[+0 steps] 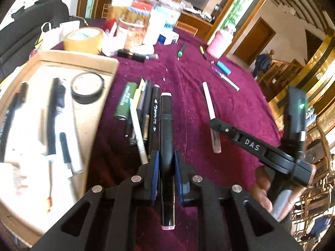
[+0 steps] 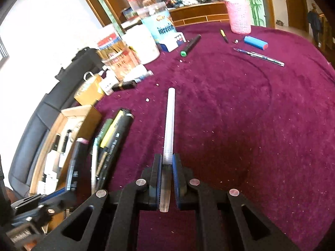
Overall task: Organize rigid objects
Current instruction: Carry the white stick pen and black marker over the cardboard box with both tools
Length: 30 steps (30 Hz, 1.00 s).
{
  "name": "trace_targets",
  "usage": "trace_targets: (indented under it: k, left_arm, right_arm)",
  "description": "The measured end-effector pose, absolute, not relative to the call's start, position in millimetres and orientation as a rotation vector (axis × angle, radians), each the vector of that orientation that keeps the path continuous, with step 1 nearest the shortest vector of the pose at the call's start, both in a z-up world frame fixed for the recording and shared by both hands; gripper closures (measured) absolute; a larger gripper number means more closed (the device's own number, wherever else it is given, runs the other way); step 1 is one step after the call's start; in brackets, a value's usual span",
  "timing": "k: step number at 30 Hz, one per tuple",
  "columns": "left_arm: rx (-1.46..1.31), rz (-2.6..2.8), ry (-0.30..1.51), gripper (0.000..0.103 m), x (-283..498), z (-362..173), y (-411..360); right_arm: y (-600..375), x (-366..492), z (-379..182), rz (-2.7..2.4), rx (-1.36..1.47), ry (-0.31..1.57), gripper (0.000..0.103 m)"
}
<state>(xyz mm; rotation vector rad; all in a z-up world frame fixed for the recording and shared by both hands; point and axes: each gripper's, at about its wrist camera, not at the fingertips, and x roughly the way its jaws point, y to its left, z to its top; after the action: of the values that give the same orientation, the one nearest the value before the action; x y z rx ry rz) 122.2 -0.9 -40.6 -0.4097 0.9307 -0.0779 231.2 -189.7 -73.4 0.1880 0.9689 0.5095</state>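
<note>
My left gripper (image 1: 166, 156) is shut on a black marker (image 1: 166, 113) with pale pink end caps, held lengthwise above the cloth. Just left of it, a pile of pens and markers (image 1: 140, 108) lies on the maroon tablecloth (image 1: 188, 73). My right gripper (image 2: 166, 167) is shut on a translucent white pen (image 2: 170, 121) that points away from me. The left wrist view shows the right gripper (image 1: 216, 125) at right with that white pen (image 1: 208, 100). The right wrist view shows the black marker (image 2: 76, 163) at lower left.
An open cardboard box (image 1: 69, 55) at left holds pens and a black tape roll (image 1: 86, 90). Jars, a brown tape roll (image 1: 83, 39) and boxes crowd the back. Farther off lie a green-capped marker (image 2: 189, 46), a blue cylinder (image 2: 255, 42), a thin pen (image 2: 259, 57) and a pink container (image 2: 239, 14).
</note>
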Motion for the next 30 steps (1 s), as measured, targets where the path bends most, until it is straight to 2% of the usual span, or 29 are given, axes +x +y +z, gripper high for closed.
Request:
trace_targets:
  k: [12,20,30]
  left_arm:
    - [-0.541,-0.038,0.844,0.089,66,-10,75]
    - [-0.593,0.048,0.787,0.089,43,-2,124]
    - [-0.609,0.132,0.786,0.089,51,-7,162]
  right_arm:
    - [-181,207,-55,0.682,0.236,0.87,0.093]
    - [-139,183,-34,0.819,0.249,0.921,0.093]
    - [-49,165,-25,0.912,0.169,0.986,0.093]
